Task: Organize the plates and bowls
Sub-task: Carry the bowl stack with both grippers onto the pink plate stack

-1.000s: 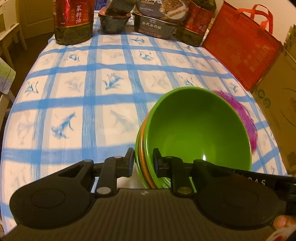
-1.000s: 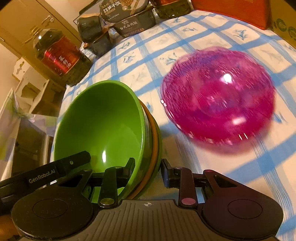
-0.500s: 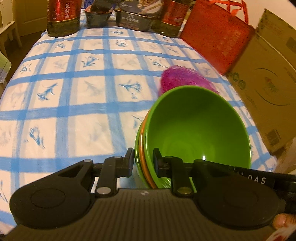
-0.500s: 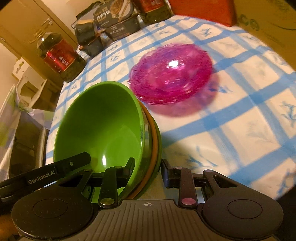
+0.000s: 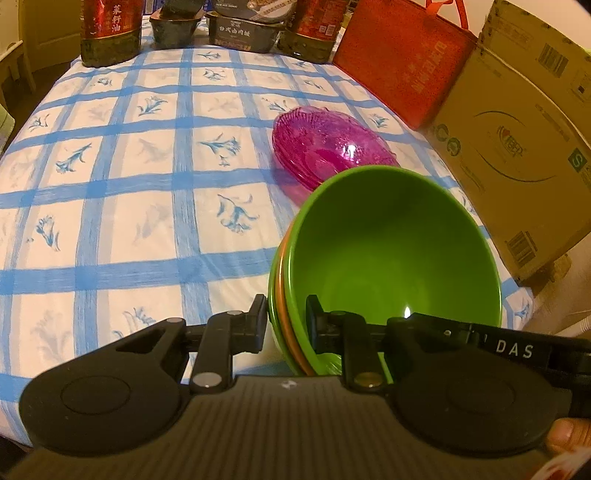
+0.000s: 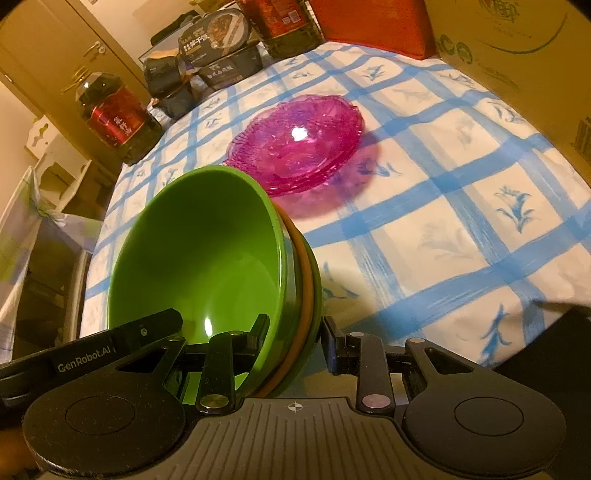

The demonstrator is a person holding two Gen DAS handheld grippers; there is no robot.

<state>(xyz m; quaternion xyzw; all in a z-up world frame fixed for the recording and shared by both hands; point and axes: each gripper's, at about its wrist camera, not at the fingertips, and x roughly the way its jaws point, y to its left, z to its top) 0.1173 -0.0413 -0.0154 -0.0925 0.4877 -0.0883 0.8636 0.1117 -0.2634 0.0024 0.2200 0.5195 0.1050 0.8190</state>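
A stack of nested bowls, green with an orange one between (image 5: 391, 254), is held between both grippers above the near part of the table; it also shows in the right wrist view (image 6: 207, 258). My left gripper (image 5: 286, 317) is shut on the stack's left rim. My right gripper (image 6: 295, 332) is shut on the stack's right rim. A stack of pink glass plates (image 5: 328, 146) lies on the blue-checked tablecloth beyond the bowls, also in the right wrist view (image 6: 299, 140).
Oil bottles (image 5: 110, 33) and boxed food (image 5: 243, 26) stand at the table's far edge. A red bag (image 5: 402, 62) and a cardboard box (image 5: 517, 140) line the right side. A cabinet (image 6: 44, 48) and chair stand left.
Both grippers have pulled the bowl stack back toward the near edge and up. The pink plates now lie farther off and more of the table shows.
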